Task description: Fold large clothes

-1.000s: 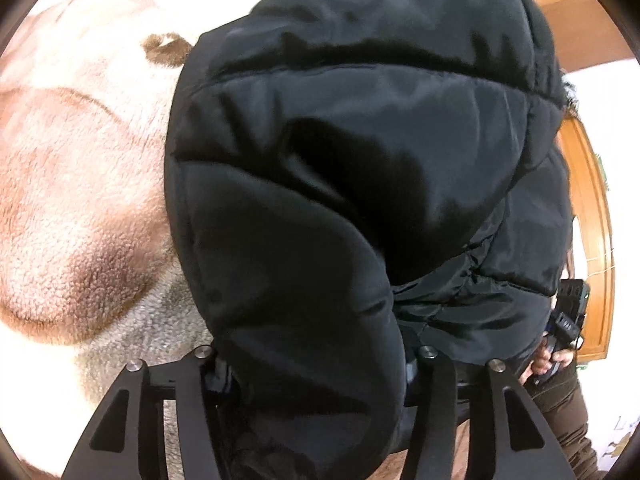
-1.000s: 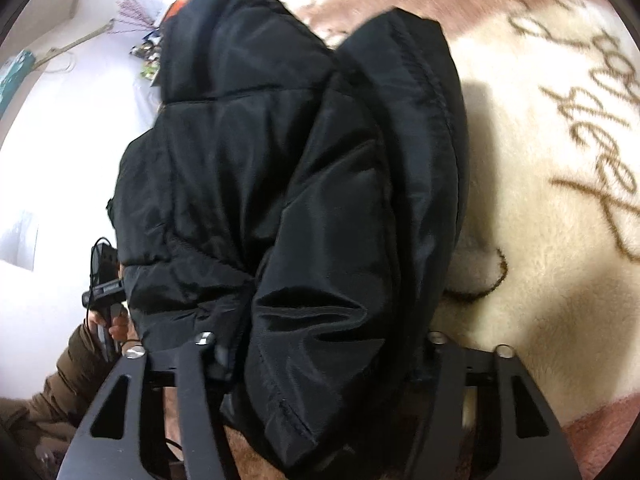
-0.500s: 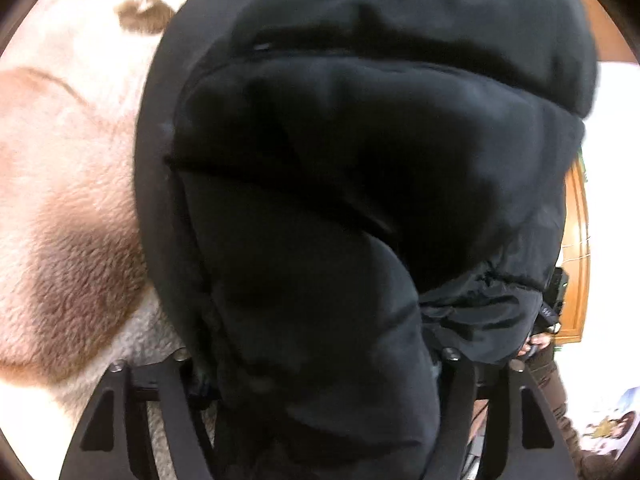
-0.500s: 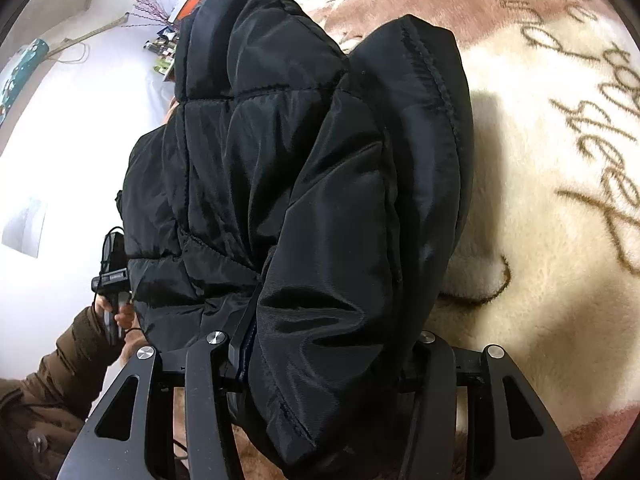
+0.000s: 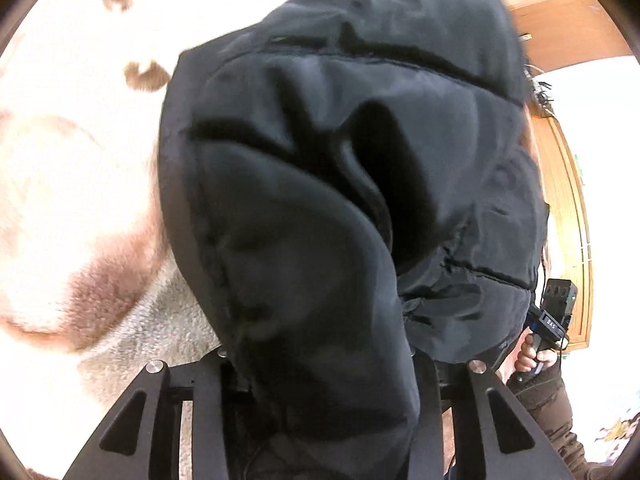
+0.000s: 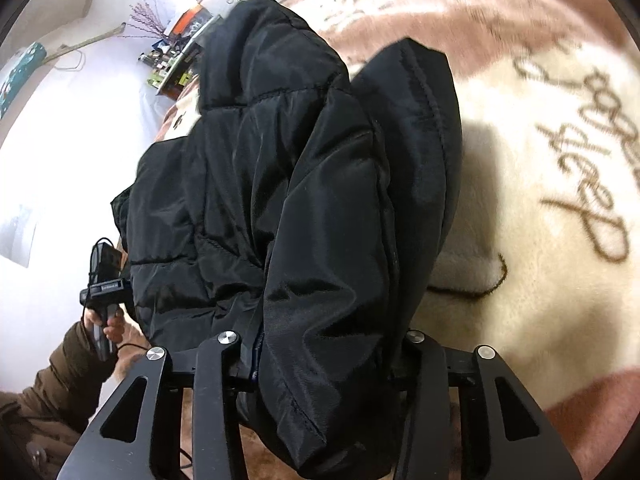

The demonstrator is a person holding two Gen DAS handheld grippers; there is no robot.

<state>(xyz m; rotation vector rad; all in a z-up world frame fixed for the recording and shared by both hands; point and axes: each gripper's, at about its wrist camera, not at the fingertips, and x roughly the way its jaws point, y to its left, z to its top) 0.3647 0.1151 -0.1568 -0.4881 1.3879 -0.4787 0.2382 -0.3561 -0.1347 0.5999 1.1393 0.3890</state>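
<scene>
left tongs (image 5: 320,364): just closing in, clamped on a thick fold of the black puffer jacket (image 5: 340,168)
right tongs (image 6: 316,340): same, closing, gripping the jacket's other end
jacket: bunched up between both, over the fuzzy blanket (image 6: 540,280)

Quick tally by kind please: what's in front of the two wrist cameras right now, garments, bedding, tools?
Jackets: 1, the black jacket, bunched in both tools
Blankets: 1, the blanket under it
Tools: 2, left tool and right tool, jaws just closing, each on a thick fold of the jacket
Total: 4
</scene>
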